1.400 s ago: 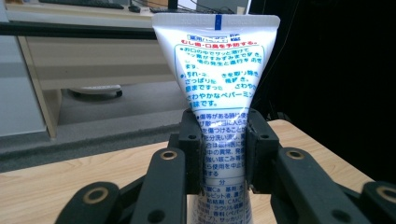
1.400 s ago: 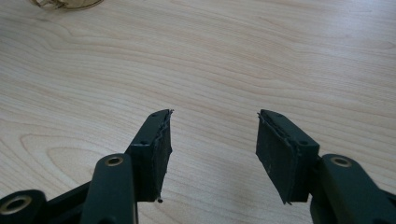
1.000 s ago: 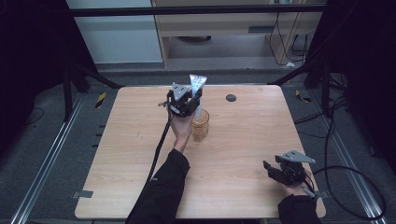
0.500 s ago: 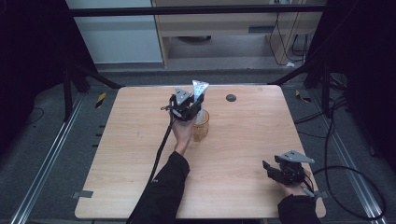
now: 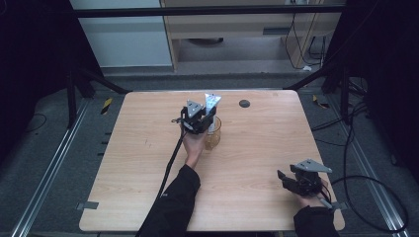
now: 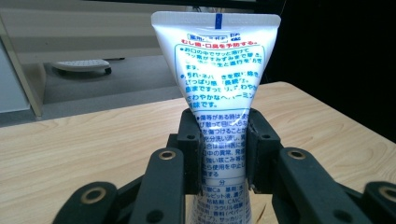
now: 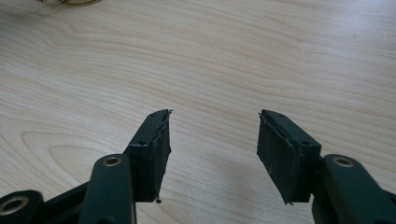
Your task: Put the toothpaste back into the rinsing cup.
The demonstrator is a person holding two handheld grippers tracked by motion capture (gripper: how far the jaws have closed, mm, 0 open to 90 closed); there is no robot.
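Left gripper (image 5: pixel 210 114): jaws clamped on a white tube (image 6: pixel 216 84) with blue and red print, held upright with its flat crimped end on top, lower end over or in the glass cup (image 5: pixel 213 133) near the table's (image 5: pixel 257 148) far middle; which, cannot be told. Right gripper (image 7: pixel 212 140): near corner, jaws apart, nothing between them, bare wood below.

Grey floor (image 5: pixel 44 163) surrounds the wooden table (image 5: pixel 257 148); dark curtains flank it.

Upright white tube (image 6: pixel 219 93) above glass cup (image 5: pixel 213 134)
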